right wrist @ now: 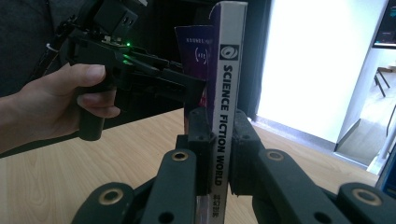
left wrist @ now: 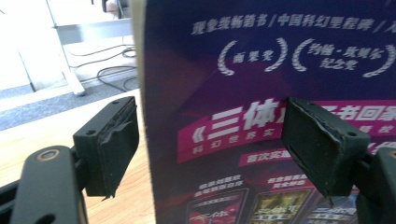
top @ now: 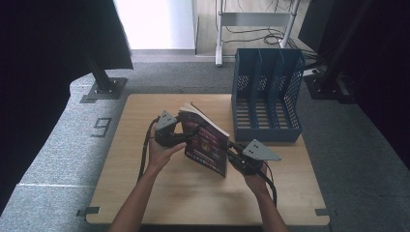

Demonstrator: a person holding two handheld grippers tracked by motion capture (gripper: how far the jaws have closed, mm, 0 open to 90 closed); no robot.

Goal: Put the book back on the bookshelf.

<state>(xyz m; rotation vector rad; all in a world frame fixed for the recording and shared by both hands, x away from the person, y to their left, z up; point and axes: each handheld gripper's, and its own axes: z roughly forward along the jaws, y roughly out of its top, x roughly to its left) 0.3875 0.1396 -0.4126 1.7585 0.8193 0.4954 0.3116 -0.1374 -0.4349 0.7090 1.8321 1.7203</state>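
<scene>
A magazine (top: 208,145) with a purple cover and a white spine reading "Science Fiction World" (right wrist: 229,70) is held on edge over the wooden table (top: 169,193). My right gripper (right wrist: 219,135) is shut on its spine low down, one pad on each side. It comes in from the right in the high view (top: 232,147). My left gripper (left wrist: 215,149) is open close in front of the cover (left wrist: 243,70). Its pads (left wrist: 107,144) stand wide apart and do not touch the magazine. From above it sits at the magazine's left side (top: 191,133).
A blue file rack (top: 267,94) with three slots stands at the table's back right, just behind the magazine. A person's hand (right wrist: 56,102) grips the left gripper's handle. Black stands and cables lie on the grey carpet beyond the table.
</scene>
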